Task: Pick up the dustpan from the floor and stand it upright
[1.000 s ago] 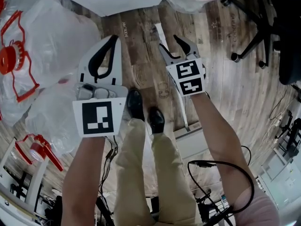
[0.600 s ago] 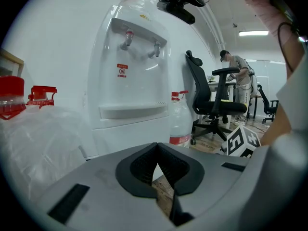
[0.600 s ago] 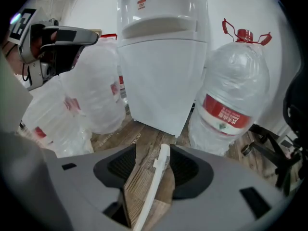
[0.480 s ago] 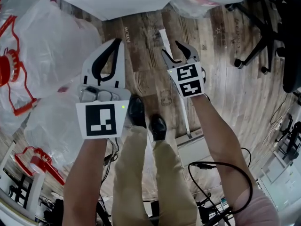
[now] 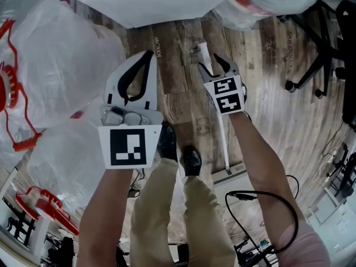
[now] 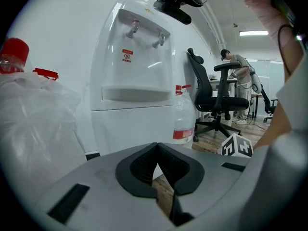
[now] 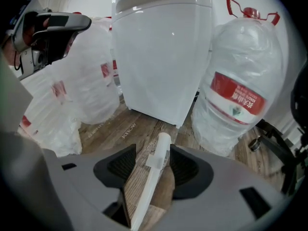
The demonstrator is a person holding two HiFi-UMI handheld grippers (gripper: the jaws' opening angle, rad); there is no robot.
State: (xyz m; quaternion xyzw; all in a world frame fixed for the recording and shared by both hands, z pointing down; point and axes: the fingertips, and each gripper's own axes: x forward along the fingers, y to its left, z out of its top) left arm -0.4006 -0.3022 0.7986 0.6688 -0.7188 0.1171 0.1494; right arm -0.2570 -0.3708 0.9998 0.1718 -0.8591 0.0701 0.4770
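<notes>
Bracketing 1 dustpan handle (image 7: pixel 150 183) | right gripper (image 7: pixel 153 150) apart | left gripper (image 6: pixel 156 146) closed, empty

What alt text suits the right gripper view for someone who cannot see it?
The right gripper, jaws open, straddles the white dustpan handle above a wooden floor. Behind stand a white water dispenser, a large water bottle and plastic-wrapped bottles.

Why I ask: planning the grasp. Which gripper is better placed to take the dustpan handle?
Right. The right gripper has the dustpan handle between its open jaws, so it likely only needs to close. The left gripper is shut, empty and away from the handle.
</notes>
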